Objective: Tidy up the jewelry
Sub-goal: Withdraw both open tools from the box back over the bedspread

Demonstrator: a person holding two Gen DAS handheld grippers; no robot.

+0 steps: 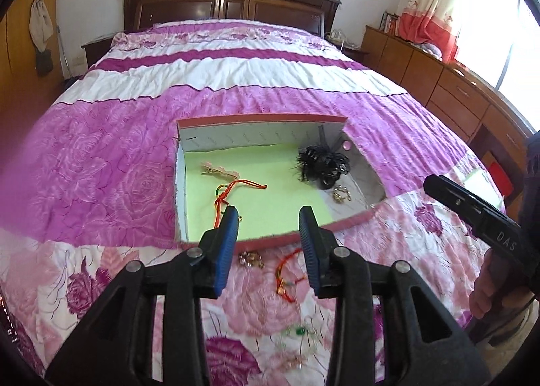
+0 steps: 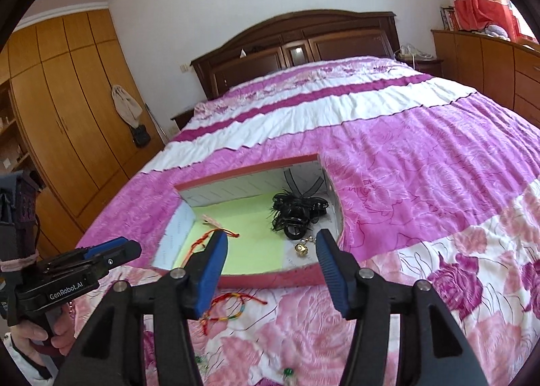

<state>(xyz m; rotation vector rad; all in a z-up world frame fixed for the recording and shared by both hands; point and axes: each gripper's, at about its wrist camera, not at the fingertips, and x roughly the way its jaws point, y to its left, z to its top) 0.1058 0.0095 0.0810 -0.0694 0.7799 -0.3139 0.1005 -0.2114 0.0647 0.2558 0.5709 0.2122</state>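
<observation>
An open red-rimmed box (image 1: 341, 223) (image 2: 280, 279) with a green floor lies on the bed. Inside are a red cord bracelet (image 1: 233, 191) (image 2: 202, 242), a pink hair clip (image 1: 216, 170), a pile of black hair ties (image 1: 322, 163) (image 2: 297, 214) and a gold trinket (image 1: 341, 195) (image 2: 301, 250). In front of the box on the quilt lie a gold piece (image 1: 250, 259), a red and multicolour cord bracelet (image 1: 287, 276) (image 2: 233, 306) and a green-beaded piece (image 1: 298, 332) (image 2: 287, 371). My left gripper (image 1: 268, 234) is open and empty above the box's near rim. My right gripper (image 2: 271, 261) is open and empty there too.
The pink and white floral quilt (image 1: 135, 149) covers the whole bed. A dark wooden headboard (image 1: 233, 1) stands at the far end. Wooden cabinets (image 1: 449, 89) run along the right under the window, a wardrobe (image 2: 67, 116) stands on the left.
</observation>
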